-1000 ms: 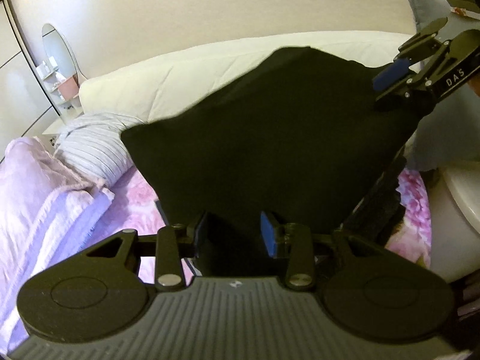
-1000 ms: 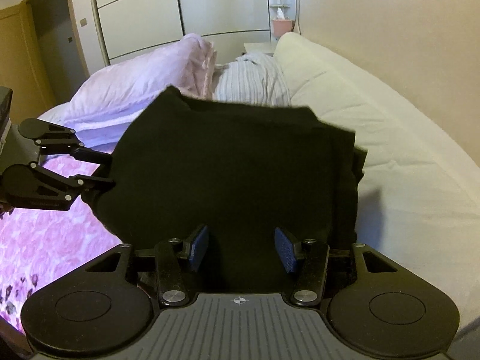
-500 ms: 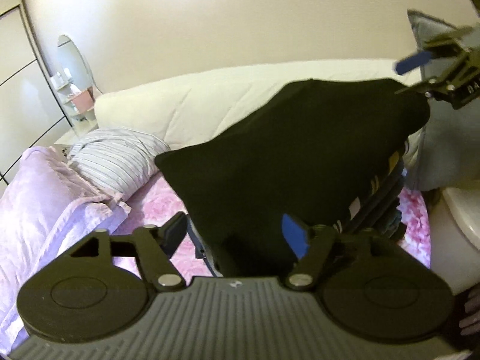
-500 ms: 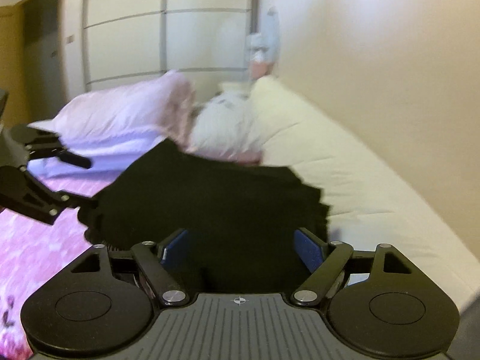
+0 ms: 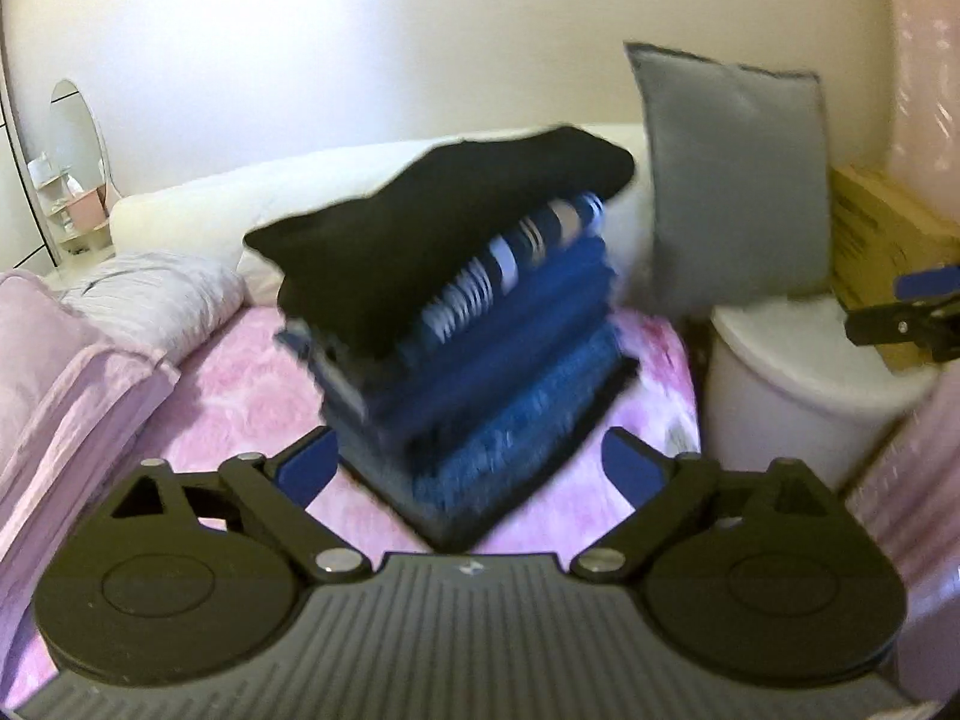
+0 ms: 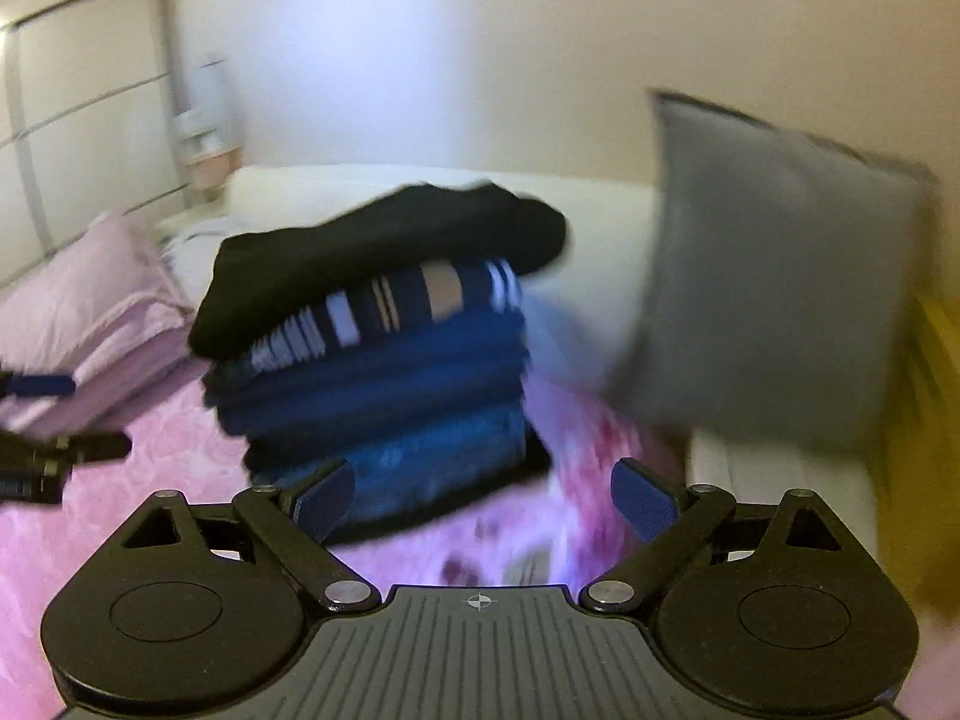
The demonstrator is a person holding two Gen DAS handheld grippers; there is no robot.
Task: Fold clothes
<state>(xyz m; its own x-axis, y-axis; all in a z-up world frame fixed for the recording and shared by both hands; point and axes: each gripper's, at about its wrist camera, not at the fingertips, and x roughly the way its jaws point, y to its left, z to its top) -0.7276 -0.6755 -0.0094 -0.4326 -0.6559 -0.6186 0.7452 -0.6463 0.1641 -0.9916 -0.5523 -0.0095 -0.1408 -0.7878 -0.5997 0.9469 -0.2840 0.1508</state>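
A folded black garment (image 5: 432,228) (image 6: 372,252) lies on top of a stack of folded clothes (image 5: 498,396) (image 6: 390,390), above a navy striped piece (image 5: 510,264). The stack stands on the pink floral bed sheet (image 5: 240,384). My left gripper (image 5: 471,468) is drawn back in front of the stack, its jaws opening wide with nothing pressed between the pads. My right gripper (image 6: 485,504) is likewise back from the stack, jaws opening and holding nothing. Both views are blurred by motion. The right gripper (image 5: 918,312) also shows at the far right of the left wrist view.
A grey cushion (image 5: 732,180) leans upright right of the stack, above a white round tub (image 5: 798,384) and a cardboard box (image 5: 888,240). On the left lie a lilac duvet (image 5: 60,372) and a striped pillow (image 5: 156,294). A white padded headboard (image 5: 240,204) runs behind.
Both grippers have let go of the black garment, which now rests on the stack. Both have pulled back from it and their jaws have spread wide.
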